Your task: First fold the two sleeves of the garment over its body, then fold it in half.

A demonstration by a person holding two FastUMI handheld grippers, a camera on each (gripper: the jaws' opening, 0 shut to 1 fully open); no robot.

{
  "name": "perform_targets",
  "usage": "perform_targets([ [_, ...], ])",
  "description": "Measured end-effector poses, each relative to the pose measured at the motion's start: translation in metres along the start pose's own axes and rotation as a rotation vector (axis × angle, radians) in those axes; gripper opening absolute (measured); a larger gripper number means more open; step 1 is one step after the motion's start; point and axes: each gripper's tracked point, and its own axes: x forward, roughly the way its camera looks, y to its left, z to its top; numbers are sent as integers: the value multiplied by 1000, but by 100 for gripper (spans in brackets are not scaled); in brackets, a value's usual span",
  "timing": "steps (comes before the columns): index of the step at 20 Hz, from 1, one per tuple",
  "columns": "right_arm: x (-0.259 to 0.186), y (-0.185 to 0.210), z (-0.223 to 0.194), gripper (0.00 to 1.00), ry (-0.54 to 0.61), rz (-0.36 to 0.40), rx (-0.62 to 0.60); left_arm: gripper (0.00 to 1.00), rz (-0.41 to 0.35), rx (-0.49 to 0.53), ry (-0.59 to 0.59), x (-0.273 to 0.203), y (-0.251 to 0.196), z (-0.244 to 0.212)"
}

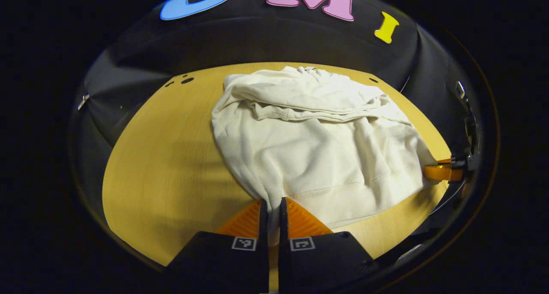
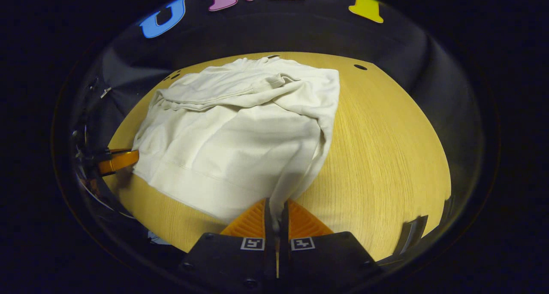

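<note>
While clamped at two hem corners, one garment (image 1: 317, 156), two tongs (image 1: 272, 208), one table (image 1: 163, 174).

You have a pale wood-grain bench (image 1: 163, 169) under you, its grain running in fine parallel lines; small dark round holes sit near its far corners (image 1: 187, 80) (image 2: 360, 67); black cloth wall (image 1: 257, 40) hangs behind and wraps both sides, creased in soft folds; light falls from above, leaving the bench top bright and the cloth dim; a soft shadow lies on the wood at your left (image 1: 188, 156).
</note>
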Motion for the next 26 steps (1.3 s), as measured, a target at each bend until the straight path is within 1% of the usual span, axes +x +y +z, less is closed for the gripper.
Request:
perform_targets([
  [1, -5, 0, 0, 7, 0, 10, 10, 13, -18, -17, 15, -3, 3, -1],
  [3, -8, -4, 3, 7, 2, 33, 37, 12, -39, -16, 31, -9, 11, -3],
  [7, -19, -10, 14, 7, 9, 84, 72, 11, -82, -16, 83, -11, 7, 3],
  [10, -32, -2, 29, 7, -27, 139, 51, 10, -110, -11, 65, -21, 7, 20],
  [12, -43, 2, 46, 7, -69, 167, 52, 9, -137, -6, 43, -30, 7, 33],
  [15, -56, 6, 87, 7, -175, 182, 86, 9, -162, -26, -9, -42, 9, 64],
  [18, -66, 4, 142, 7, -306, 175, 150, 8, -156, -88, -86, -44, 13, 108],
  [20, -65, 1, 173, 7, -371, 160, 161, 8, -152, -113, -144, -44, 16, 140],
  [24, -53, -3, 224, 7, -455, 140, 201, 8, -138, -133, -227, -35, 25, 193],
  [26, -45, -8, 247, 7, -492, 122, 229, 8, -130, -156, -257, -23, 28, 218],
])
